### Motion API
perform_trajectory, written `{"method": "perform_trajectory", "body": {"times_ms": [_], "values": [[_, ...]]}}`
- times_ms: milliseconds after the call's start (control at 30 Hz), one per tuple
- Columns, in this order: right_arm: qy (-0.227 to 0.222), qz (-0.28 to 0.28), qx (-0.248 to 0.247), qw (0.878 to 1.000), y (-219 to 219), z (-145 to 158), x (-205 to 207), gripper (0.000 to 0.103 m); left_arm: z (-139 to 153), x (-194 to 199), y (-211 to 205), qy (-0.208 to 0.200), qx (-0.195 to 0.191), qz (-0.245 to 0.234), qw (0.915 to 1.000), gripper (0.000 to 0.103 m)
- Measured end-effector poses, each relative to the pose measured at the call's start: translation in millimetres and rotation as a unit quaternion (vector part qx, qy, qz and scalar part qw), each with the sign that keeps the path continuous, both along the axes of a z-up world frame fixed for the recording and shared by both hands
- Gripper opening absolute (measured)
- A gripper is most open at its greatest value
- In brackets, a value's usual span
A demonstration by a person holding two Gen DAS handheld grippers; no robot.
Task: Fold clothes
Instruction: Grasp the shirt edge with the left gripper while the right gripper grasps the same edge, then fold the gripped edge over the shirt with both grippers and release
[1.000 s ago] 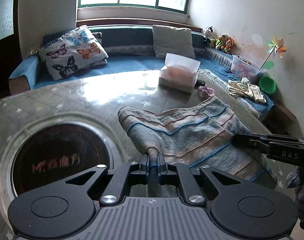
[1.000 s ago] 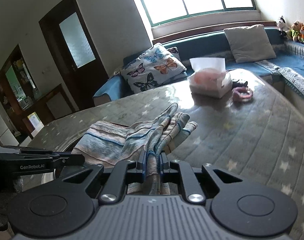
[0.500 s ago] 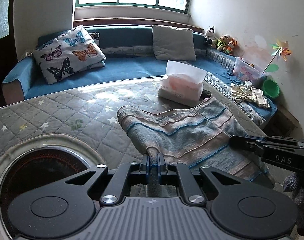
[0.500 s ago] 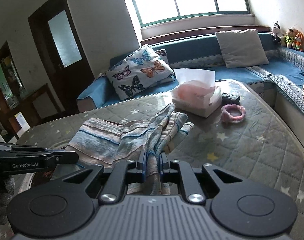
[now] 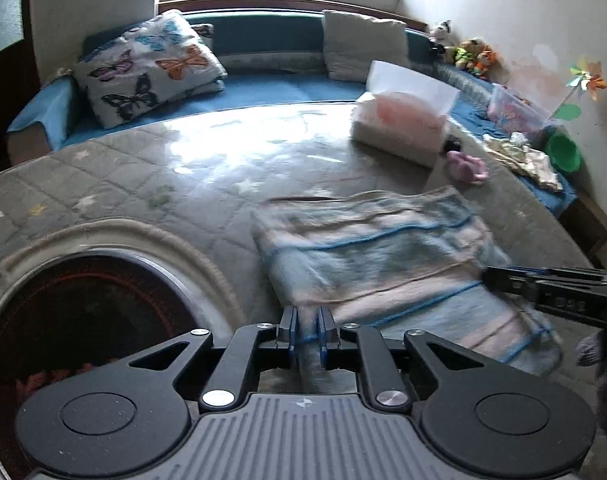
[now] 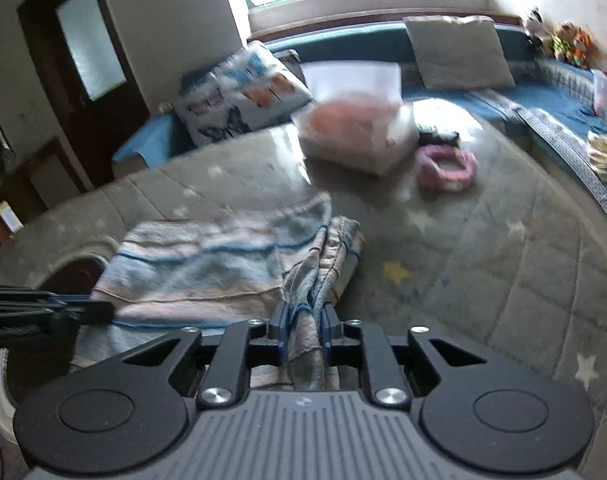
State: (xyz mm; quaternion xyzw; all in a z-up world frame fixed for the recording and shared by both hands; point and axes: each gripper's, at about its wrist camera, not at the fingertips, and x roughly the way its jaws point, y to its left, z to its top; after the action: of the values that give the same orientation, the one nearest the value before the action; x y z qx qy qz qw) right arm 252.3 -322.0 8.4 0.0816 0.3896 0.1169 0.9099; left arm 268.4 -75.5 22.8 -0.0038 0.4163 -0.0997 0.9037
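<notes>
A striped blue, grey and pink cloth (image 5: pixel 383 264) lies spread low over the quilted grey table cover (image 5: pixel 151 184). My left gripper (image 5: pixel 306 330) is shut on its near left corner. My right gripper (image 6: pixel 303 330) is shut on the bunched near right corner of the cloth (image 6: pixel 207 264). The right gripper also shows at the right edge of the left wrist view (image 5: pixel 551 286), and the left gripper at the left edge of the right wrist view (image 6: pixel 43 314). Both views are blurred by motion.
A tissue box (image 5: pixel 403 124) and a pink hair band (image 5: pixel 467 166) sit at the far right of the table. A round dark opening (image 5: pixel 83 316) lies near left. A blue sofa (image 5: pixel 287 88) with a butterfly pillow (image 5: pixel 147 68) runs behind.
Both grippers have moved forward and down with the cloth. The cloth, held up in a hanging fold before, now lies flatter and lower over the table.
</notes>
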Motion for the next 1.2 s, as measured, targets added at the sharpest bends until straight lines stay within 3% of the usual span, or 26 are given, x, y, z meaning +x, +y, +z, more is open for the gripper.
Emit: {"method": "perform_trajectory", "body": {"times_ms": [100,333,633,900,1067,1200], "values": [[-0.017,-0.006,-0.017,1.0,0,8,-2,0.024,5,2,8,-0.01,0.002,0.006,0.9999,0.013],[-0.056,0.011,-0.018,0.998,7,25,4,0.024,10,15,-5,-0.025,-0.011,-0.02,0.9994,0.013],[-0.023,-0.001,-0.004,1.0,3,-4,28,0.023,0,41,-18,-0.019,-0.004,-0.034,0.9992,0.013],[-0.053,0.014,-0.001,0.998,12,12,36,0.023,5,58,-31,-0.029,-0.017,-0.051,0.9981,0.013],[-0.046,0.009,-0.004,0.999,15,3,53,0.023,3,73,-49,-0.032,-0.032,-0.076,0.9961,0.013],[-0.035,0.002,-0.008,0.999,13,-5,59,0.022,-10,85,-60,-0.023,-0.021,-0.086,0.9958,0.013]]}}
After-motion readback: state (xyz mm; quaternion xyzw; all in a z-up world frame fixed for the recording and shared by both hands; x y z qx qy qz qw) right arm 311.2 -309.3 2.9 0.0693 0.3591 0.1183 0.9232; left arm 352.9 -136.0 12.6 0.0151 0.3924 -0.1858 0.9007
